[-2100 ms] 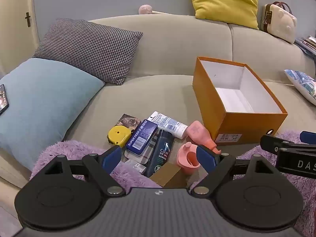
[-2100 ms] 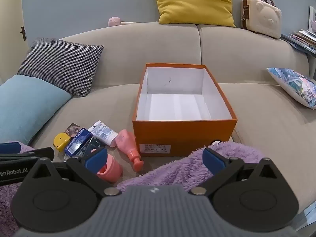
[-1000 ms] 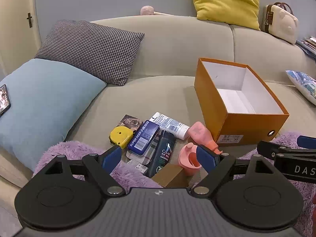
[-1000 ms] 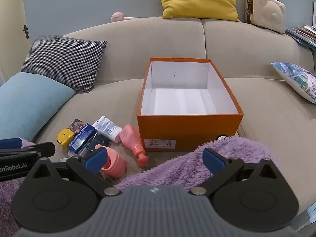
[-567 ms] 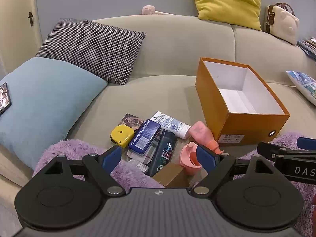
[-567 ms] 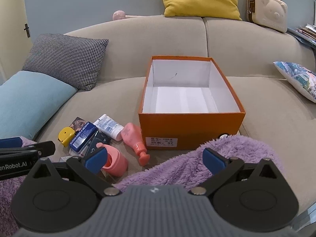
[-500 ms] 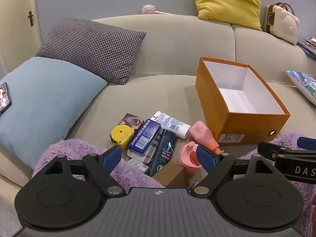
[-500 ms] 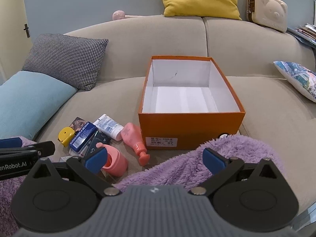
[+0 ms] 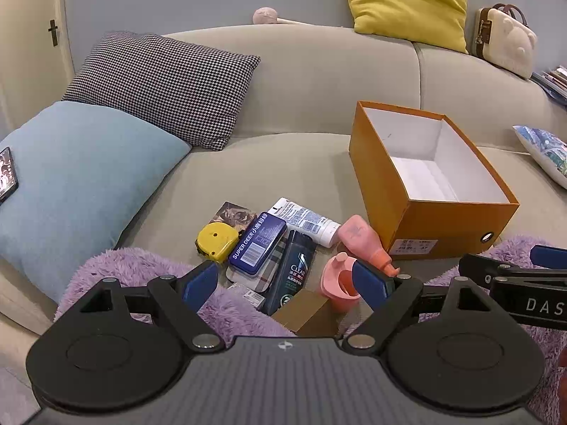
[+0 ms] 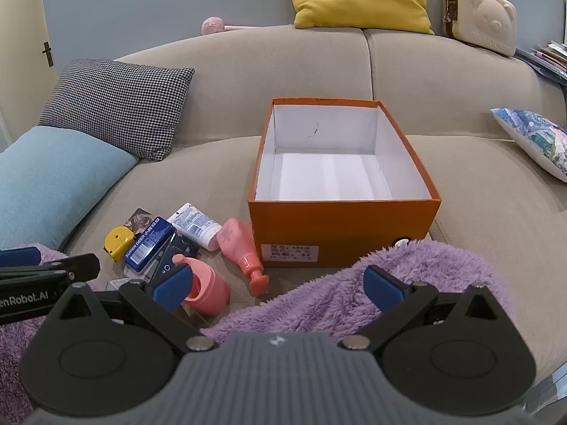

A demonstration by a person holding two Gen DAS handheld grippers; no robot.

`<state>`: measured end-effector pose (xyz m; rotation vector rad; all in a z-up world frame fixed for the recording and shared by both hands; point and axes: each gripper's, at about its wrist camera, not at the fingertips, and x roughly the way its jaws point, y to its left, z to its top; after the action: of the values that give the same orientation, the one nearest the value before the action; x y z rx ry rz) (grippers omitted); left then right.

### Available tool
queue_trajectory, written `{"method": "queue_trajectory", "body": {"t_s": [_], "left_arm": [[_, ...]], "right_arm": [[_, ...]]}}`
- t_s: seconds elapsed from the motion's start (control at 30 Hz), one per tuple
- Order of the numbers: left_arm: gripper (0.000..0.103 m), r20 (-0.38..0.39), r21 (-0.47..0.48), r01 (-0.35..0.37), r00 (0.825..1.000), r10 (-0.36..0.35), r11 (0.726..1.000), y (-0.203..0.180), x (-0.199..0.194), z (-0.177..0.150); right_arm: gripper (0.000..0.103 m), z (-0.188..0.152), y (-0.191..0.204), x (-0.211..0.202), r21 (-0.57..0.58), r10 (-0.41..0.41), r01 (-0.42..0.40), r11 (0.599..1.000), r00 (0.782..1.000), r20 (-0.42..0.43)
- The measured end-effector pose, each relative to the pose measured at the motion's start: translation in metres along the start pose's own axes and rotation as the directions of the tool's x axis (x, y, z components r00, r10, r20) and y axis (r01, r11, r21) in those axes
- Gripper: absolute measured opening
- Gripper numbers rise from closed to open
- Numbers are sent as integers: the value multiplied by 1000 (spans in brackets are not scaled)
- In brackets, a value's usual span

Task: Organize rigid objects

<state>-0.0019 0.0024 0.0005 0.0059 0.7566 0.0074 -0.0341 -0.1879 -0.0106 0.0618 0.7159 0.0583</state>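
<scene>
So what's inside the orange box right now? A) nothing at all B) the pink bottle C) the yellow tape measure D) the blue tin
A. The orange box shows only its bare white floor and walls in the right wrist view, while the yellow tape measure, pink bottle and blue tin all lie on the sofa to its left.

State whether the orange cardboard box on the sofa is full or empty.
Empty: the orange cardboard box has no lid, and only its bare white floor and walls show inside.
</scene>
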Motion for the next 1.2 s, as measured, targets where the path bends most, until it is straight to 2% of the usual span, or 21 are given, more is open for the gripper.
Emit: {"method": "queue_trajectory", "body": {"t_s": [0.33, 0.53, 0.63, 0.7, 0.77, 0.8, 0.93, 0.97, 1.0, 1.07, 1.13, 1.2], "left_arm": [[99, -7, -7, 11, 1000, -11, 1000, 0, 2, 0], [83, -48, -55, 96, 994, -98, 994, 10, 12, -2], [67, -92, -79, 159, 982, -166, 984, 19, 23, -4], [51, -119, -74, 214, 968, -221, 974, 22, 31, -5], [37, -133, -52, 265, 954, -270, 963, 21, 38, -6], [33, -139, -32, 288, 947, -290, 957, 19, 41, -5], [36, -136, 29, 340, 933, -333, 940, 10, 53, -5], [47, -135, 46, 344, 932, -335, 938, 7, 58, -4], [59, -139, 61, 342, 933, -331, 938, 4, 63, -2], [70, -146, 88, 334, 936, -320, 938, -1, 73, 0], [76, -165, 110, 339, 933, -319, 934, -5, 84, 0], [79, -194, 129, 360, 923, -333, 924, -12, 96, -2]], "right_arm": [[102, -1, 2, 2, -4, 2, -2, 1000, 1000, -4], [101, 1, 3, 12, 1, 65, -65, 998, 998, -27], [92, 1, 5, 18, -10, 94, -94, 996, 995, -25], [84, 0, 8, 26, -17, 121, -122, 992, 991, -52], [65, 0, 11, 37, -26, 145, -148, 989, 985, -97], [62, 0, 11, 42, -26, 153, -157, 987, 982, -114], [42, -1, 13, 64, -29, 163, -171, 985, 970, -178], [38, -1, 13, 69, -28, 164, -172, 985, 968, -188], [38, -1, 13, 73, -27, 163, -172, 985, 967, -198], [38, -1, 12, 82, -27, 158, -167, 986, 966, -206], [38, 0, 10, 90, -32, 144, -154, 988, 966, -214], [39, 0, 7, 100, -22, 145, -155, 988, 962, -233]]}}
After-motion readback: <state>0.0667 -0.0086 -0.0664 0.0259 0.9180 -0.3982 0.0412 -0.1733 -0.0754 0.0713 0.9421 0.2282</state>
